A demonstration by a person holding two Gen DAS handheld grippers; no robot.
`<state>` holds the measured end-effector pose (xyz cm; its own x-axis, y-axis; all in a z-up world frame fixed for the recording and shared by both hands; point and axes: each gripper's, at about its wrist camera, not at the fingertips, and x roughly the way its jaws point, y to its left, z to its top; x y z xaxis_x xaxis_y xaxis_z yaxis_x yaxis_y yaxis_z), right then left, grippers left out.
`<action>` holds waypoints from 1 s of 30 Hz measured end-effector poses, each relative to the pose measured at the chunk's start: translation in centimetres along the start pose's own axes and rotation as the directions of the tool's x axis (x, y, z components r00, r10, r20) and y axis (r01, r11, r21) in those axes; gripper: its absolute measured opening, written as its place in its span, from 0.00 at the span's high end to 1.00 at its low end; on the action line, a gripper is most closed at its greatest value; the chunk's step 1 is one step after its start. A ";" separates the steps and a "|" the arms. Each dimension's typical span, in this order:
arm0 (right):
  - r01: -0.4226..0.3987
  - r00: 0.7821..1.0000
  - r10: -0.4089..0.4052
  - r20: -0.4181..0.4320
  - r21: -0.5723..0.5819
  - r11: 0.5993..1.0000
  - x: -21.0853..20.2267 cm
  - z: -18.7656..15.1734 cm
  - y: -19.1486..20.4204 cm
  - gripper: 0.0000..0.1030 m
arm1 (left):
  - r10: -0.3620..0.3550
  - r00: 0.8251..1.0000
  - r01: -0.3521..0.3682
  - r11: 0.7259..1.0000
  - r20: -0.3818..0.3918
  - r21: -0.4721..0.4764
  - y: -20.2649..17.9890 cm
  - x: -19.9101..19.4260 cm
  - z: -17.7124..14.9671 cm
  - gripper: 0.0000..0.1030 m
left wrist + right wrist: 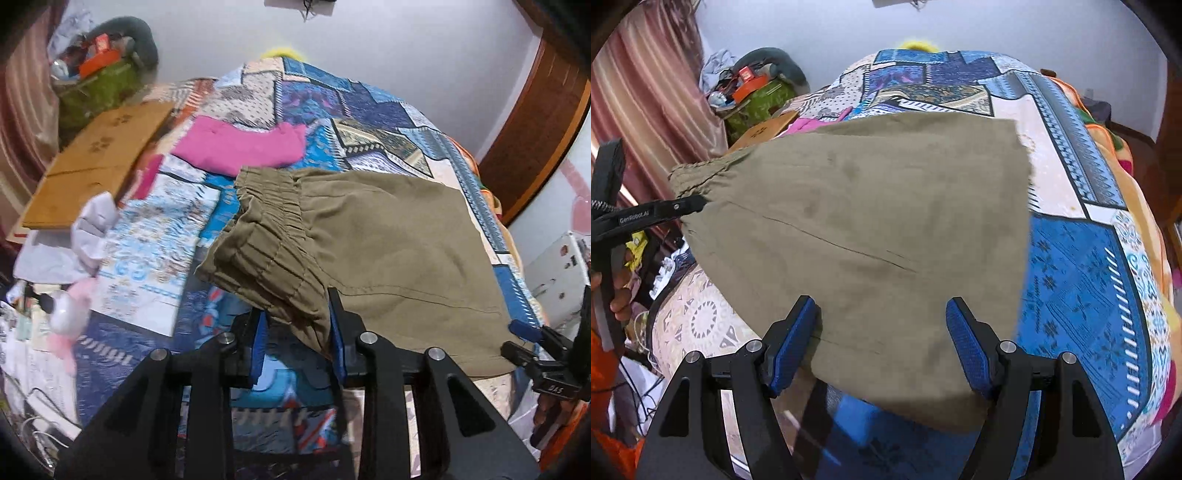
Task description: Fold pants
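With the left gripper (pixel 299 332) pinching the khaki pants' (pixel 388 254) elastic waistband (pixel 266 229) and the right gripper (pixel 882 325) gaping empty near the bed's (pixel 1071 266) front edge, the fold-over seems underway and next calls for carrying the waistband across.

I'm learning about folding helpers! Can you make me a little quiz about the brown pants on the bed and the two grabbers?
1. True or false: the left gripper is pinching the olive pants near the stretchy waistband.
2. Which gripper has its fingers spread wide apart? A) left B) right
3. What colour is the folded cloth lying on the patchwork bedspread beyond the pants?

Key
1. True: the pads press on a bunched corner of cloth.
2. B: its blue pads stand apart over the pants, gripping nothing.
3. Pink.
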<state>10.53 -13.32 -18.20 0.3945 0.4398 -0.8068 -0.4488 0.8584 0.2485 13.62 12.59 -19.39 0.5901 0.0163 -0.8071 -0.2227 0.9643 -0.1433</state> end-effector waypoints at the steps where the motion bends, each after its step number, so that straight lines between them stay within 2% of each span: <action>1: 0.002 1.000 -0.002 0.002 0.001 1.000 -0.1 -0.1 -0.1 0.33 | 0.004 1.000 -0.004 1.000 0.010 0.008 -0.1 -0.3 0.0 0.71; 4: -0.001 1.000 0.001 0.010 0.009 1.000 -0.2 -0.3 -0.2 0.33 | 0.012 0.998 -0.016 0.998 0.068 0.059 -1.4 -1.8 0.5 0.72; 6: 0.005 1.000 -0.005 0.015 0.010 1.000 -0.2 -0.4 -0.1 0.33 | -0.010 0.995 0.002 0.997 0.101 0.077 -2.1 -2.9 1.5 0.72; 10: -0.001 1.000 0.000 0.022 0.023 1.000 -0.2 -0.6 -0.4 0.33 | -0.106 0.983 0.091 0.990 0.153 0.104 -4.1 -5.1 4.0 0.73; 17: -0.011 1.000 0.010 0.027 0.032 0.999 -0.2 -0.8 -0.6 0.33 | -0.209 0.951 0.153 0.958 0.228 0.244 -10.1 -7.8 5.9 0.76; 20: -0.018 0.999 0.017 0.032 0.042 0.999 -0.2 -1.0 -0.6 0.32 | -0.272 0.939 0.205 0.934 0.210 0.293 -12.5 -8.1 6.1 0.77; 25: -0.022 0.999 0.020 0.043 0.049 0.999 -0.2 -1.1 -0.8 0.32 | -0.372 0.921 0.318 0.890 0.116 0.328 -15.7 -6.9 6.4 0.79; 30: -0.018 0.998 0.014 0.054 0.065 0.998 -0.3 -1.3 -0.8 0.32 | -0.433 0.901 0.399 0.855 0.031 0.330 -17.8 -5.3 6.1 0.79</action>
<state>9.72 -14.48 -18.82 0.4306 0.4657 -0.7731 -0.4028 0.8657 0.2972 19.18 -3.06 -9.03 0.6522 -0.3944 -0.6474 0.3016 0.9185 -0.2557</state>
